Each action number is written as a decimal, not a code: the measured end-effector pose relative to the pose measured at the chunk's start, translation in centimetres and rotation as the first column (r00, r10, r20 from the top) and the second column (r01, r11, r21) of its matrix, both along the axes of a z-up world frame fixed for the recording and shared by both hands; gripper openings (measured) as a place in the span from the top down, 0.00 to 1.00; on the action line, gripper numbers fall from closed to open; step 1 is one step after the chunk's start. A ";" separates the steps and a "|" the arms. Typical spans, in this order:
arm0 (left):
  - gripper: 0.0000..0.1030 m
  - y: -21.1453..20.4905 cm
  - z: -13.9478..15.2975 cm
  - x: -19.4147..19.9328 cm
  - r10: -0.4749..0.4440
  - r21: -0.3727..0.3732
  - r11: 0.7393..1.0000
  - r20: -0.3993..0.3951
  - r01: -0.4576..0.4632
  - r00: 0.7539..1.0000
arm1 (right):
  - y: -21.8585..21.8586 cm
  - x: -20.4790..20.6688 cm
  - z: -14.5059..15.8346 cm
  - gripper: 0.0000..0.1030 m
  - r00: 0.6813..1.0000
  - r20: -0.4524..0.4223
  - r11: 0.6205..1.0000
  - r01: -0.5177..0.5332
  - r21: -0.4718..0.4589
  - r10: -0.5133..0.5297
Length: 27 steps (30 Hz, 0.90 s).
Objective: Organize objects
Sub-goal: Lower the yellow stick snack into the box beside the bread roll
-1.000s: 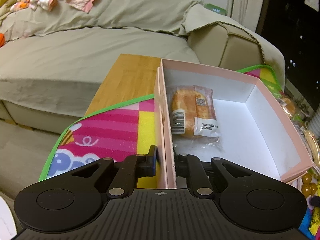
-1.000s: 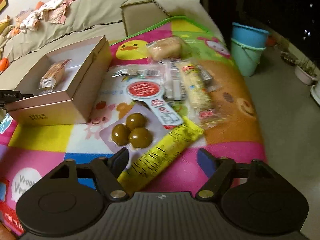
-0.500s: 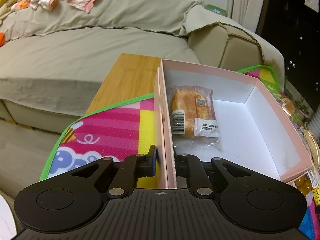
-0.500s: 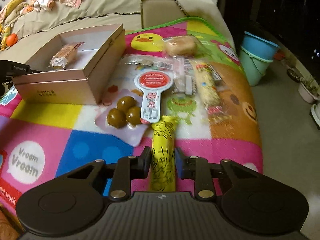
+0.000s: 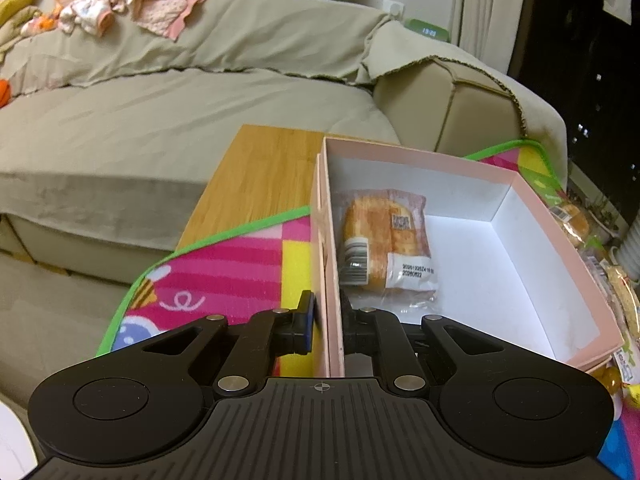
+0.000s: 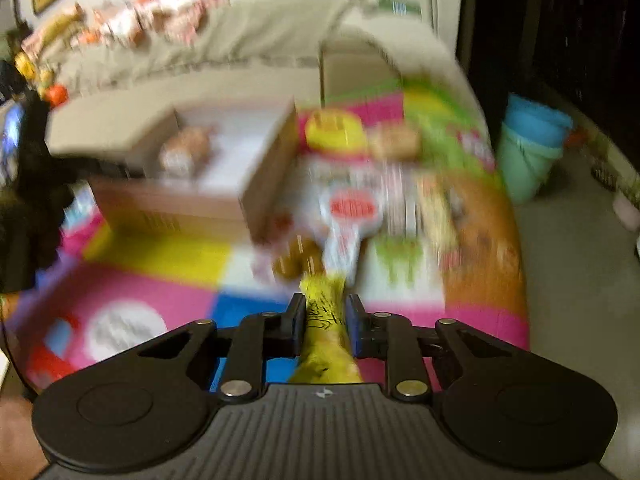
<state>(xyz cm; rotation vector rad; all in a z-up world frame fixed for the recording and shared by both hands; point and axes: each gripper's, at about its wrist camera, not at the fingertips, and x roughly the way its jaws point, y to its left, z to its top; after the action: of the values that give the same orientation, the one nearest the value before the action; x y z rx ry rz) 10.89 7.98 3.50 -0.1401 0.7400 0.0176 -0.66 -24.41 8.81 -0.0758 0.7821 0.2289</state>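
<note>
Right gripper (image 6: 325, 326) is clamping the yellow snack packet (image 6: 326, 344); its jaws have just been closing onto it. The packet's long axis is running straight ahead along the fingers, far end pointing toward the play mat (image 6: 160, 256). The pink box (image 6: 240, 172) is lying ahead-left. Left gripper (image 5: 325, 326) is pinching the box's near wall, nearer to it.

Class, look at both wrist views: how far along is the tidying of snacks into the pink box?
Done: one wrapped bread lies in the pink box. In hand: the left gripper clamps the box's near wall; the right gripper is shut on the yellow snack packet. Left: the brown balls pack, the red-labelled pack and other blurred snacks on the mat.
</note>
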 end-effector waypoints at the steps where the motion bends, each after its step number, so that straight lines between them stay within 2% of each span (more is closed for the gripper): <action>1: 0.88 0.0 0.0 0.0 -0.002 0.000 1.000 0.000 0.002 1.000 | 0.2 0.3 1.2 1.00 1.000 0.030 1.000 -0.006 0.009 0.006; 4: 0.88 0.1 -0.1 0.0 -0.008 -0.003 1.000 0.001 0.008 1.000 | 1.0 1.8 4.4 1.00 0.992 0.120 0.998 -0.040 0.044 0.035; 6: 0.88 0.2 -0.1 -0.2 -0.010 -0.005 1.000 0.001 0.010 1.000 | 2.1 2.7 5.8 1.00 0.984 0.170 0.998 -0.062 0.023 0.057; 9: 0.88 0.1 -0.1 -0.2 -0.010 -0.005 1.000 0.000 0.010 1.000 | 2.6 3.6 6.3 0.99 0.981 0.178 0.997 -0.078 -0.004 0.077; 11: 0.88 0.2 -0.2 -0.2 -0.010 -0.005 1.000 0.001 0.010 1.000 | 2.4 3.7 5.5 0.95 0.987 0.141 0.997 -0.070 -0.014 0.072; 13: 0.88 0.2 -0.1 -0.2 -0.010 -0.005 1.000 0.001 0.010 1.000 | 1.9 3.3 3.9 0.83 0.994 0.089 0.998 -0.059 -0.028 0.061; 16: 0.88 0.2 -0.1 -0.2 -0.008 -0.007 1.000 -0.001 0.008 1.000 | 1.2 2.5 0.7 0.72 0.999 -0.028 0.999 -0.044 -0.013 0.044; 18: 0.88 0.2 -0.1 -0.1 -0.005 -0.007 1.000 -0.003 0.005 1.000 | 1.1 2.1 -1.6 0.72 0.993 -0.110 0.999 -0.038 -0.007 0.037; 22: 0.88 0.2 -0.1 -0.1 -0.007 -0.006 1.000 -0.004 0.006 1.000 | 1.2 1.4 -5.1 0.72 0.977 -0.210 1.000 -0.025 -0.014 0.021; 23: 0.88 0.2 -0.1 -0.2 -0.007 -0.006 1.000 -0.005 0.007 1.000 | 1.4 1.3 -5.6 0.72 0.976 -0.217 0.999 -0.027 -0.027 0.021; 25: 0.88 0.2 -0.1 -0.2 -0.006 -0.006 1.000 -0.005 0.006 1.000 | 2.0 0.9 -5.6 0.79 0.980 -0.197 0.997 -0.050 -0.055 0.038; 27: 0.88 0.3 -0.1 -0.2 -0.004 -0.007 1.000 -0.005 0.004 1.000 | 2.1 1.0 -4.7 0.80 0.979 -0.194 0.998 -0.064 -0.007 0.062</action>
<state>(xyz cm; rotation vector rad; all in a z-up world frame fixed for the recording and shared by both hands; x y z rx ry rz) 10.66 8.24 3.40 -0.1457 0.7451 0.0114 0.35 -22.35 4.09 -0.0917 0.9765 0.2946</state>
